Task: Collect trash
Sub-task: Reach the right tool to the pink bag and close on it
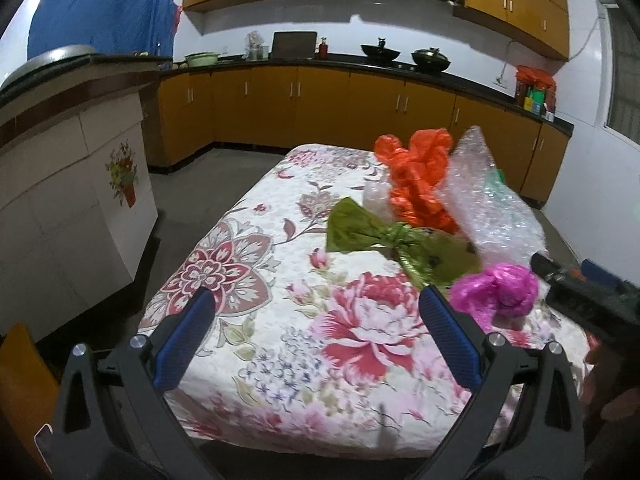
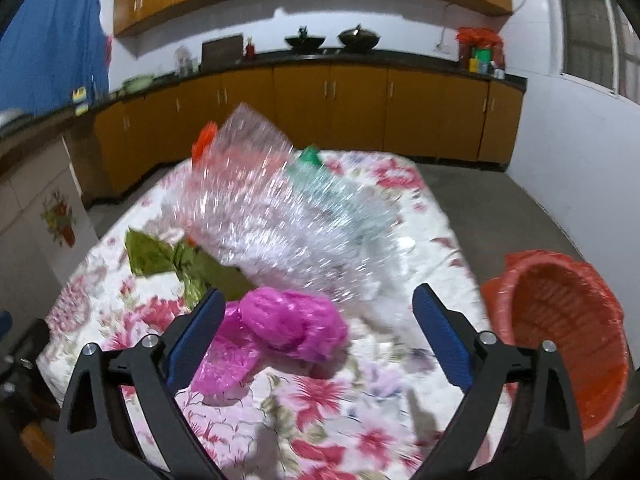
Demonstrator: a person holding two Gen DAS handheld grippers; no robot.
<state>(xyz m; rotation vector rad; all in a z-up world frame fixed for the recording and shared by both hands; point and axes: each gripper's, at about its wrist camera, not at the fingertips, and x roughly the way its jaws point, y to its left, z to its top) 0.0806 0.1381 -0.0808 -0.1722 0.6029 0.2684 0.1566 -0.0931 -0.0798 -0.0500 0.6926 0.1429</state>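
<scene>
Plastic trash lies on a floral-covered table [image 1: 248, 280]: a magenta bag [image 1: 496, 292], a green bag [image 1: 372, 232], an orange bag [image 1: 420, 176] and clear bubble wrap [image 1: 484, 196]. My left gripper [image 1: 316, 304] is open and empty above the table's near left, left of the trash. My right gripper [image 2: 320, 304] is open, with the magenta bag [image 2: 292, 324] lying between its fingers, untouched. The bubble wrap [image 2: 280, 208] and green bag [image 2: 160, 256] lie just beyond. A red-orange basket [image 2: 560, 332] stands right of the table [image 2: 320, 408].
Orange kitchen cabinets [image 1: 320, 104] with a dark counter run along the back wall. A white tiled counter [image 1: 64, 184] stands to the left. The right gripper's body [image 1: 592, 300] shows at the table's right edge. Grey floor surrounds the table.
</scene>
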